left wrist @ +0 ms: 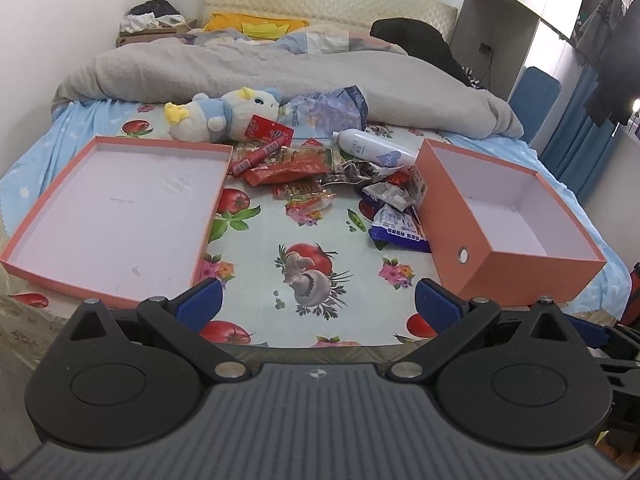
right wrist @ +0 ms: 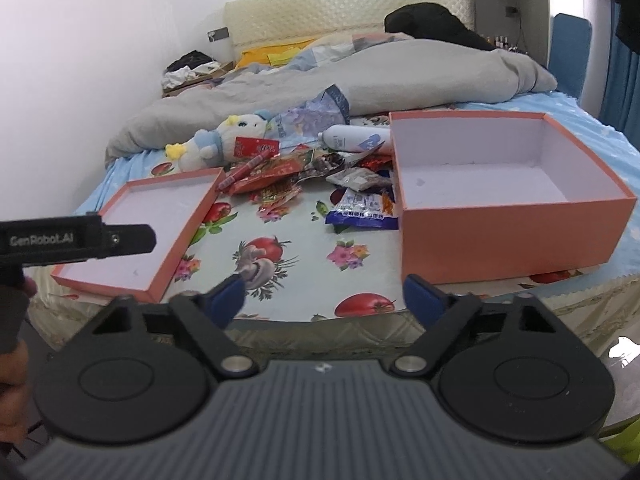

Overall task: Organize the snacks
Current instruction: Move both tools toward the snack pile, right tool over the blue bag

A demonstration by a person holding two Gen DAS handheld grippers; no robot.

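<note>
Salmon-pink cardboard flanked my snack pile point(left wrist: 320, 172): the shallow lid point(left wrist: 116, 216) lay at nine o'clock of it, the deep box point(left wrist: 508, 224) at three o'clock, both showing pale insides. Red wrappers, a blue-and-white packet point(left wrist: 396, 228) touching the box wall, and a white bottle point(left wrist: 372, 146) at one o'clock crowded the fruit-printed cloth point(left wrist: 312, 240). A plush toy point(left wrist: 224, 114) sat at eleven o'clock (against the grey duvet point(left wrist: 280, 68)). My left gripper point(left wrist: 318, 304) hovered wide, holding nothing, at the cloth's near edge; my right gripper point(right wrist: 326, 300) was equally spread and unladen.
</note>
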